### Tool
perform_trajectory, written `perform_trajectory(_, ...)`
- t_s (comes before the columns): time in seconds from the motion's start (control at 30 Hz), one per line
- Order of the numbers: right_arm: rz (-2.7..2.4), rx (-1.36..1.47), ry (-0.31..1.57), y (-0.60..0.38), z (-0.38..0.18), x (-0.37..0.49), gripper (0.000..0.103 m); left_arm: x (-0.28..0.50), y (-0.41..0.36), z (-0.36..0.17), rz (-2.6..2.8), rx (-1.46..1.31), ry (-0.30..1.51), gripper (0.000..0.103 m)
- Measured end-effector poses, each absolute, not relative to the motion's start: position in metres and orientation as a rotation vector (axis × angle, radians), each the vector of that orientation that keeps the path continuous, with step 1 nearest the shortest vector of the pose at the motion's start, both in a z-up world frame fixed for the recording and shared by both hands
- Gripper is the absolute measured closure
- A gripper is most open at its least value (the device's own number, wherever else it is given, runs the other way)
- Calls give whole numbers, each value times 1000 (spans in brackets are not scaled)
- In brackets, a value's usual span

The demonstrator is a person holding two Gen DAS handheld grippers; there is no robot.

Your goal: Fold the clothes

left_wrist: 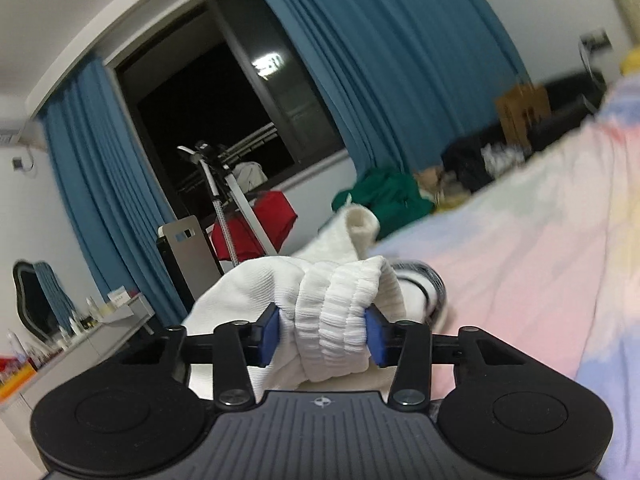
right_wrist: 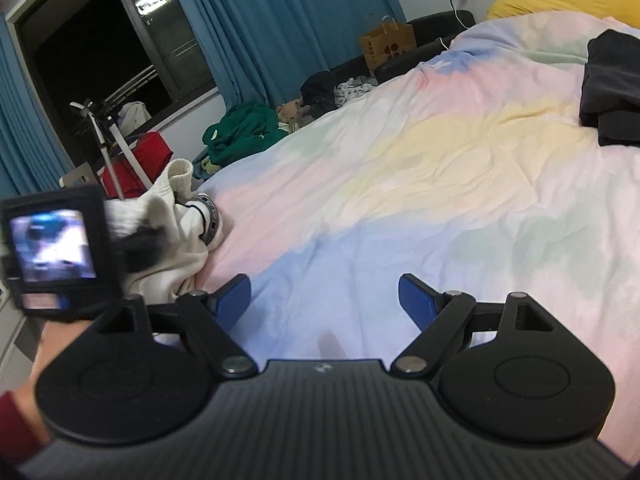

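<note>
Barely begun: the left gripper [left_wrist: 326, 334] pinches the crumpled white garment's ribbed cuff [left_wrist: 336, 312], the right gripper [right_wrist: 324, 300] gapes empty above the bedspread [right_wrist: 440, 168].

The left hand-held gripper [left_wrist: 325, 334] pinches the bunched ribbed band of a white garment [left_wrist: 336, 300].

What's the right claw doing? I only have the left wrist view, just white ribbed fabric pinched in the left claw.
Observer: Right claw is open and empty, over bare pastel bedspread.
Operator: Is the white garment the only thing on the bed?
Observer: No. A dark garment lies at the bed's far right, apart from the white garment.
Operator: Where's the left claw relative to the right?
Observer: Off to its left, at the bed's edge, fabric bunched ahead of the left claw.
</note>
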State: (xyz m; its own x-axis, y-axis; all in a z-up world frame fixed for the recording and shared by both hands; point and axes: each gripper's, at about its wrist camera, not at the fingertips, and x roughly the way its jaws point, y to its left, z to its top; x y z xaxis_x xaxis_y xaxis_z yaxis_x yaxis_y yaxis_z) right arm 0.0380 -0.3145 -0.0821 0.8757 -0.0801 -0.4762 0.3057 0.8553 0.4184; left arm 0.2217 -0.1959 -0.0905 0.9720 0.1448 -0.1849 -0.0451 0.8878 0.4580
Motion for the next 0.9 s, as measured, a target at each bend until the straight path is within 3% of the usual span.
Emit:
perform_trajectory(0.37,-123,391,373,-286,-67,31,20,89,-42,13,32,102,158,65)
perform_trajectory(0.43,-80,361,365,-276,-63,28,20,68,-5,28,50,46,152,71)
perform_trajectory(0.47,-58,346,361,-271,-61,27,20,57,15,35,64,16,149,79)
perform_trajectory(0.5,-27,339,356,-266,-58,26,20,47,33,41,81,7,133,95)
perform_trajectory(0.6,38,301,352,-248,-56,24,20,28,80,46,125,-23,109,93)
perform_trajectory(0.73,92,236,405,-228,-59,33,20,45,132,24,133,-125,298,93)
perform_trajectory(0.9,134,189,533,-214,-74,47,21,43,152,-11,72,-77,426,79)
